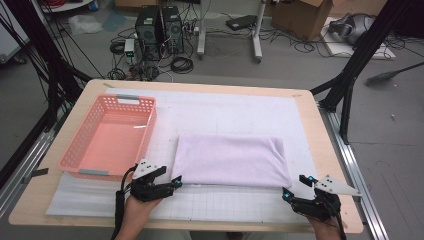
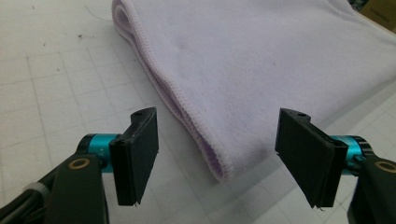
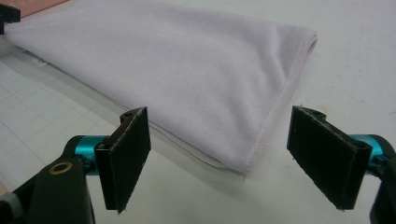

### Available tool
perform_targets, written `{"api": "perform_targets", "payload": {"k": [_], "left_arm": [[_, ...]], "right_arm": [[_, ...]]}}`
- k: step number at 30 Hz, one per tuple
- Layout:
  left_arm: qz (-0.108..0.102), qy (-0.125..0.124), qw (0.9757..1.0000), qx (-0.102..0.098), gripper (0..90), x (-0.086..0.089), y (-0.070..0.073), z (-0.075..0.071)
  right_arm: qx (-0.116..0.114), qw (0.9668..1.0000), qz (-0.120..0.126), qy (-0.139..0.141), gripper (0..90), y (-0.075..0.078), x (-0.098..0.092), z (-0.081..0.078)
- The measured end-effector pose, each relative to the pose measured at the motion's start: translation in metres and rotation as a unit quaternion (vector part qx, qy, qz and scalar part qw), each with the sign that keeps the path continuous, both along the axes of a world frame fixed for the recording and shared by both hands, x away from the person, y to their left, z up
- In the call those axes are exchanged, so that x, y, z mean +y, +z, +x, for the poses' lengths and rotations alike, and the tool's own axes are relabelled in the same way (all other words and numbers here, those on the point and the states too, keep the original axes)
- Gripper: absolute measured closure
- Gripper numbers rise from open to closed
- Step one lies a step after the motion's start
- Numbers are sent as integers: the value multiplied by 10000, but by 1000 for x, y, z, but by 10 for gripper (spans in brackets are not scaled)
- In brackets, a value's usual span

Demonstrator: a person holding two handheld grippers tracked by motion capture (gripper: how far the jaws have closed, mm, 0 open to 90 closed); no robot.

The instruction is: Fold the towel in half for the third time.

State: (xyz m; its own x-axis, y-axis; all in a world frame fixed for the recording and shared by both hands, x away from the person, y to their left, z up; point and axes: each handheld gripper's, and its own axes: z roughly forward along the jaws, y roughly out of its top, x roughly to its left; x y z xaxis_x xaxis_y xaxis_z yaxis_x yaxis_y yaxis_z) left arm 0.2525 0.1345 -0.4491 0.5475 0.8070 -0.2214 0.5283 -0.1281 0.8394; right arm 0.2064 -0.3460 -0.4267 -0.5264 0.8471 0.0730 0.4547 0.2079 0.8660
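Observation:
A folded pale lilac towel (image 1: 232, 160) lies flat on the white gridded mat, in the middle of the table. My left gripper (image 1: 176, 182) sits at the towel's near left corner, open; in the left gripper view that corner (image 2: 219, 163) lies between the two black pads (image 2: 137, 154) without touching them. My right gripper (image 1: 292, 187) rests at the near right corner, open as well. The right gripper view has the stitched corner (image 3: 243, 161) just ahead of the gap between its pads (image 3: 128, 156).
A pink plastic basket (image 1: 80, 161) stands empty on the left of the mat, close to my left hand. The table's wooden front edge (image 1: 200, 226) runs just behind both grippers. Beyond the table are computers, cables and cardboard boxes on the floor.

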Motion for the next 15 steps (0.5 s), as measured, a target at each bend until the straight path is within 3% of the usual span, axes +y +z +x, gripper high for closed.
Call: {"api": "perform_targets", "payload": {"k": [9, 15], "left_arm": [[58, 70, 9993, 372, 362, -2, -4, 8], [464, -76, 9985, 283, 440, -10, -3, 9]], "right_arm": [[95, 9999, -52, 127, 203, -3, 10, 4], [81, 9998, -6, 170, 203, -4, 17, 12]]}}
